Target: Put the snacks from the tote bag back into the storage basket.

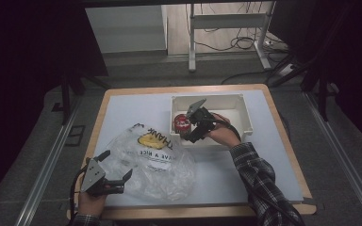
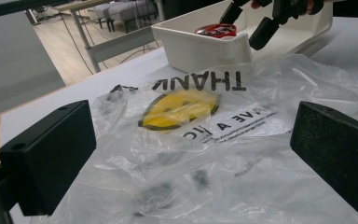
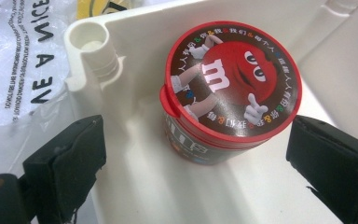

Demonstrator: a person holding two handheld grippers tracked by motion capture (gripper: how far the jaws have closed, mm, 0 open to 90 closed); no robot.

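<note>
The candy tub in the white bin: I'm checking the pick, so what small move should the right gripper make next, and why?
Probably ease the right gripper forward and down until its open jaws straddle the candy tub, then close. The tub stands upright in the white bin, and both pads are short of it with a gap on each side.

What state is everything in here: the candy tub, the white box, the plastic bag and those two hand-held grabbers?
Candy tub: upright in the white box, red lid on, not gripped.
White box: open-topped, on the table.
Plastic bag: crumpled, lying flat beside the box.
Right gripper: open, jaws either side of the tub, not touching it.
Left gripper: open, at the bag's near edge.
</note>
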